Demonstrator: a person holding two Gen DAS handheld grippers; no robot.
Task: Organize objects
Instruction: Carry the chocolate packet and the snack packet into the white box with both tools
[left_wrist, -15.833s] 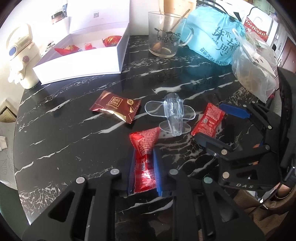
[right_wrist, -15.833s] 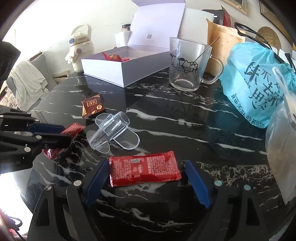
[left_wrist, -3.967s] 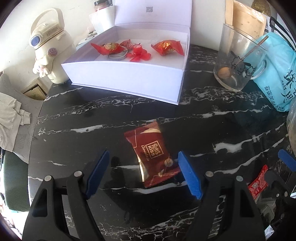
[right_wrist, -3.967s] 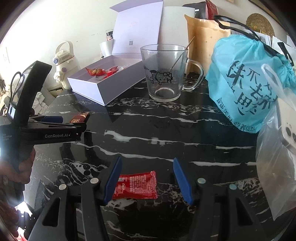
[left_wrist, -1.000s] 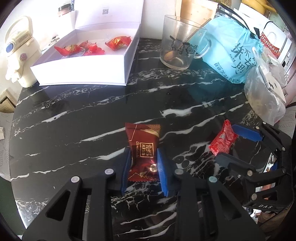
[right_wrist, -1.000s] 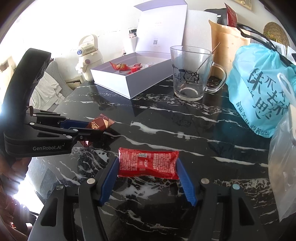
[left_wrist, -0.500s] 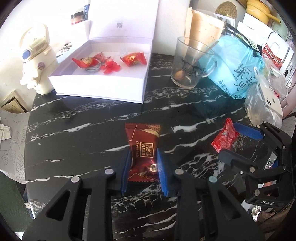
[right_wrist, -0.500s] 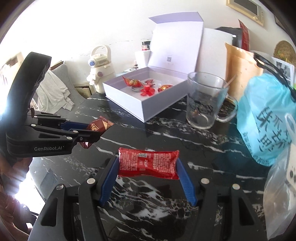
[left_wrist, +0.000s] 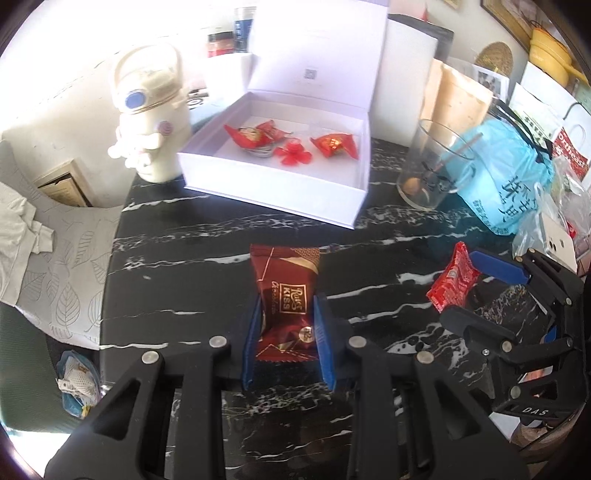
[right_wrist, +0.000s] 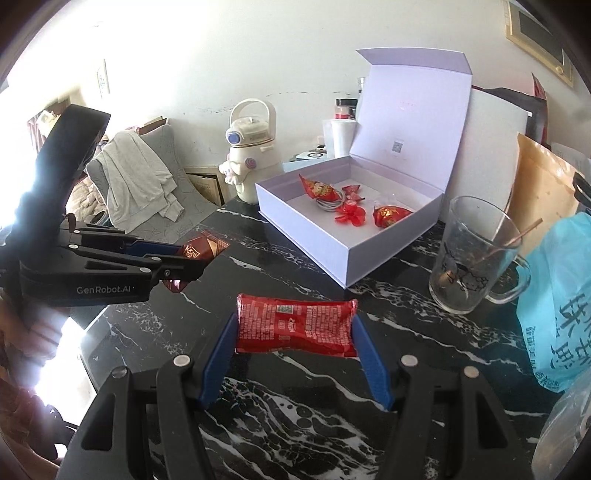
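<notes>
Left gripper: your blue pads are pinched narrow on the dark red chocolate packet, one pad on each long side. The packet stands up out of the jaws, its top edge free, above the table.
Left gripper, seen from the right camera: you can see the same packet sticking out past the fingertips, clear of the marble.
Right gripper: your jaws stand at a middling width, clamped on the two short ends of the red sachet. The sachet lies crosswise between the pads, printed side up, off the tabletop.
Right gripper, seen from the left camera: the sachet shows edge-on between the blue pad and the black finger.
Box: open, lid tipped back, at the far side of the table, ahead of both your grippers and well apart from them.
Inside the box: red wrapped sweets and a small red flower-shaped piece on the white floor.
Mug: clear glass, just right of the box, a thin stick leaning in it.
Blue bag: right of the mug, touching its handle side as far as you can tell.
Flask: cream, astronaut-shaped, left of the box at the table's far edge.
Your left hand: only a blurred part shows under the left gripper's body.
</notes>
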